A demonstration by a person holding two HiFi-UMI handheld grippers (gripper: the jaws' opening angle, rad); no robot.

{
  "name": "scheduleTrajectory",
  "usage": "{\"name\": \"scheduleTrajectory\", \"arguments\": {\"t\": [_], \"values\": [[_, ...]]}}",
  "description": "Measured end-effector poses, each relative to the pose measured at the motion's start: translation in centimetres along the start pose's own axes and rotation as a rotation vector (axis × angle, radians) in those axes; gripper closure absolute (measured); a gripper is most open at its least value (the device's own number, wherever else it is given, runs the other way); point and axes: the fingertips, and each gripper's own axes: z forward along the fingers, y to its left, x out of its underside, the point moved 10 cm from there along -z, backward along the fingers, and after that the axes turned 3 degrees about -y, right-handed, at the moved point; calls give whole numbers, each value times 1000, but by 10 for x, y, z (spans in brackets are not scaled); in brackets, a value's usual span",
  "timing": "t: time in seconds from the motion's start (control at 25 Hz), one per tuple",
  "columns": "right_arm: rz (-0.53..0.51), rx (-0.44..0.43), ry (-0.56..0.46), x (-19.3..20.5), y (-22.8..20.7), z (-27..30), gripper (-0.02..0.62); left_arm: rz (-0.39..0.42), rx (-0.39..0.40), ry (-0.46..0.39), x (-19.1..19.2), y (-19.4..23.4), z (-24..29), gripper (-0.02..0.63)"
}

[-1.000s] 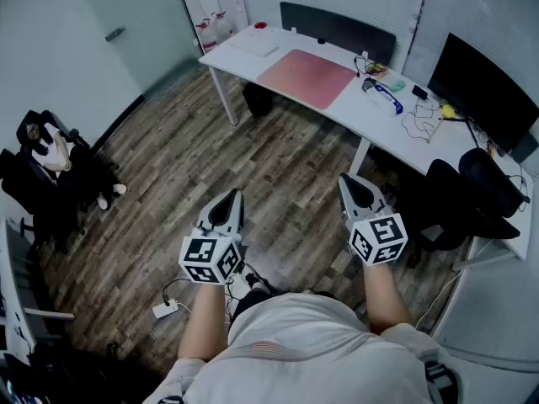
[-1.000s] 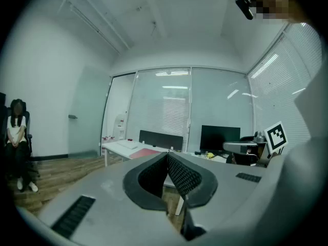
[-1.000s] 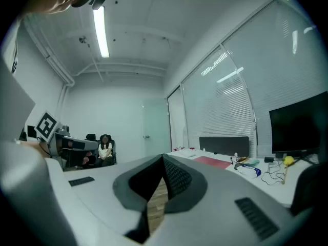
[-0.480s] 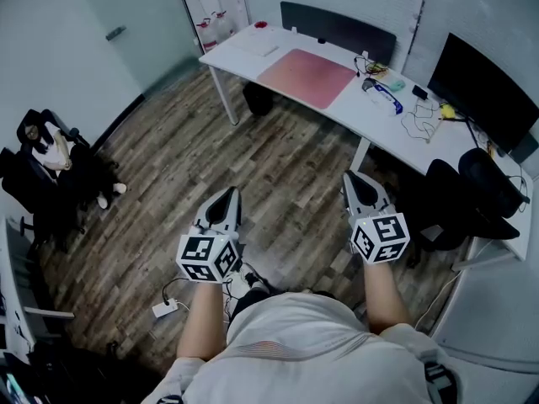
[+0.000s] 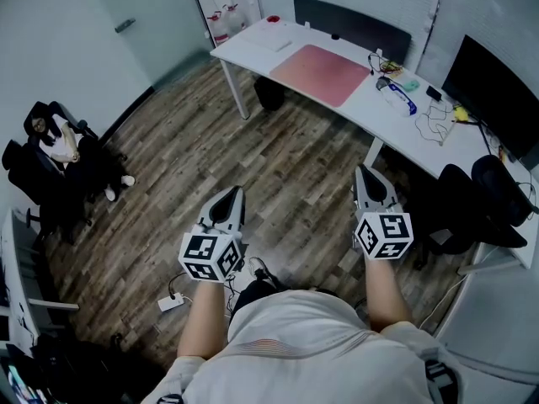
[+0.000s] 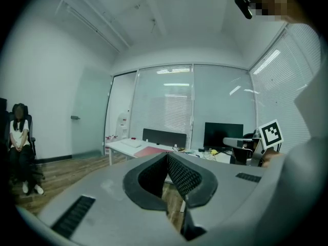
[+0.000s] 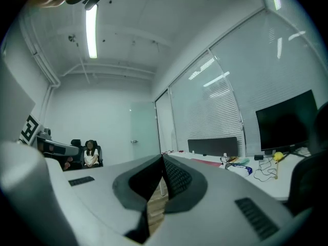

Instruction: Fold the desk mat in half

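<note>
The pink desk mat (image 5: 321, 74) lies flat on the white desk (image 5: 362, 108) at the far side of the room; it also shows as a thin pink strip (image 6: 151, 151) in the left gripper view and as the mat (image 7: 207, 161) in the right gripper view. My left gripper (image 5: 231, 196) and right gripper (image 5: 367, 175) are held out over the wood floor, well short of the desk. Both have their jaws shut with nothing between them, tips meeting at the left gripper (image 6: 166, 154) and the right gripper (image 7: 163, 158).
Black office chairs (image 5: 467, 209) stand by the desk's right end, a monitor (image 5: 493, 87) and cables (image 5: 434, 116) on it. A person sits on a chair (image 5: 55, 146) at the left wall. A power strip (image 5: 171, 302) lies on the floor near my feet.
The head view has shifted so the desk and mat sit slightly further right and higher. The right gripper has drifted a little to the right. Both stay shut.
</note>
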Motion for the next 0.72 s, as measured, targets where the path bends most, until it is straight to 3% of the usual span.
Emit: {"name": "scheduleTrajectory", "arguments": {"t": [0.32, 0.72], "values": [[-22, 3, 32, -1, 29, 62, 544, -27, 24, -17, -5, 65, 25, 592], [-153, -8, 81, -8, 100, 167, 543, -47, 91, -32, -11, 184, 65, 593]]}}
